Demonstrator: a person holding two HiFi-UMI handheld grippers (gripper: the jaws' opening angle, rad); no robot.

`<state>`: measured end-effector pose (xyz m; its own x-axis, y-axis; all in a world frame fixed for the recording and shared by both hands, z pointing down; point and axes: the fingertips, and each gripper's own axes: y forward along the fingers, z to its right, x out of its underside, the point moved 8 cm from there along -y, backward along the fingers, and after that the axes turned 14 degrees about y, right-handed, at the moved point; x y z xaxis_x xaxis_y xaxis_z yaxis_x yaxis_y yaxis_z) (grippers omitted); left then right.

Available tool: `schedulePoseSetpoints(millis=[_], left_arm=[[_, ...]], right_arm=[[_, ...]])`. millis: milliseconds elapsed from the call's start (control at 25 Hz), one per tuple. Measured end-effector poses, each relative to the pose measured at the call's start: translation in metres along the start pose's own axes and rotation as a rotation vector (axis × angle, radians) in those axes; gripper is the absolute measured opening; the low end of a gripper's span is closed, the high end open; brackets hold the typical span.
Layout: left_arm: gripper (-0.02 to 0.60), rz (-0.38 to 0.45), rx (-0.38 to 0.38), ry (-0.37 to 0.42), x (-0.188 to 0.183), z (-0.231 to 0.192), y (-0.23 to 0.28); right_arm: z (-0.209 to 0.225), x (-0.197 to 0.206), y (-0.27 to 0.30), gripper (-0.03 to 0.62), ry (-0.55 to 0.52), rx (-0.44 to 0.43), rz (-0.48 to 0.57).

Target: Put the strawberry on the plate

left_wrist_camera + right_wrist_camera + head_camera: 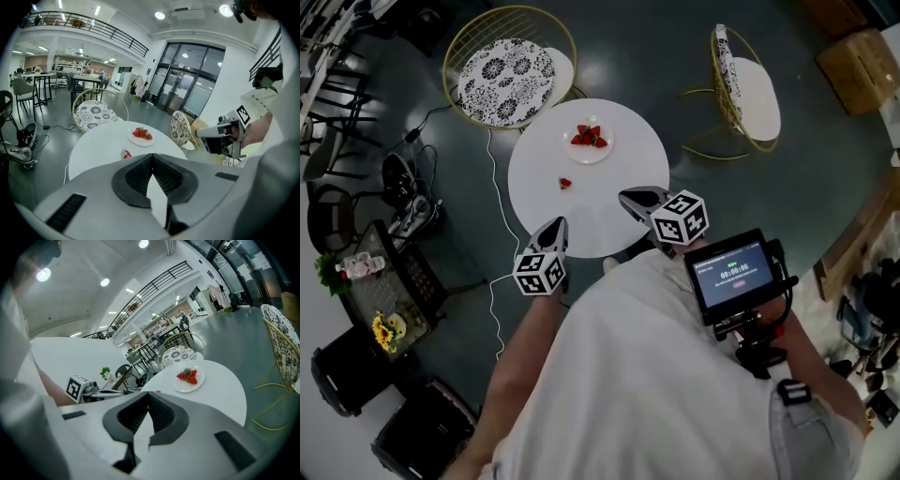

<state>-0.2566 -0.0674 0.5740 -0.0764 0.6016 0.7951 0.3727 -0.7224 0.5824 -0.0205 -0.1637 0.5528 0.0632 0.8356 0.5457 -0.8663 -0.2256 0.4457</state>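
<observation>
A round white table (534, 202) carries a white plate (602, 152) with several strawberries on it. A lone strawberry (565, 184) lies on the tabletop nearer to me, left of centre. My left gripper (555, 228) hovers over the table's near edge, shut and with nothing in it. My right gripper (630, 197) is to its right, over the table's near right part, also shut and bare. In the left gripper view the lone strawberry (125, 154) peeks just over the closed jaws, with the plate (140, 141) beyond. The right gripper view shows the plate (195, 385) ahead on the right.
Two wire chairs with patterned cushions (504, 82) (727, 73) stand behind the table. Cables and a power strip (412, 211) lie on the floor at left, with black cases (356, 375) nearer. A small monitor (733, 274) hangs by my right arm.
</observation>
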Motion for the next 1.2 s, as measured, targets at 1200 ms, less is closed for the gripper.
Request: schedulePoseSetpoints(millis=[1200], left_arm=[[0.086, -0.339, -0.107, -0.018, 0.005, -0.048, 0.130]], right_arm=[[0.090, -0.042, 0.041, 0.008, 0.096, -0.016, -0.100]])
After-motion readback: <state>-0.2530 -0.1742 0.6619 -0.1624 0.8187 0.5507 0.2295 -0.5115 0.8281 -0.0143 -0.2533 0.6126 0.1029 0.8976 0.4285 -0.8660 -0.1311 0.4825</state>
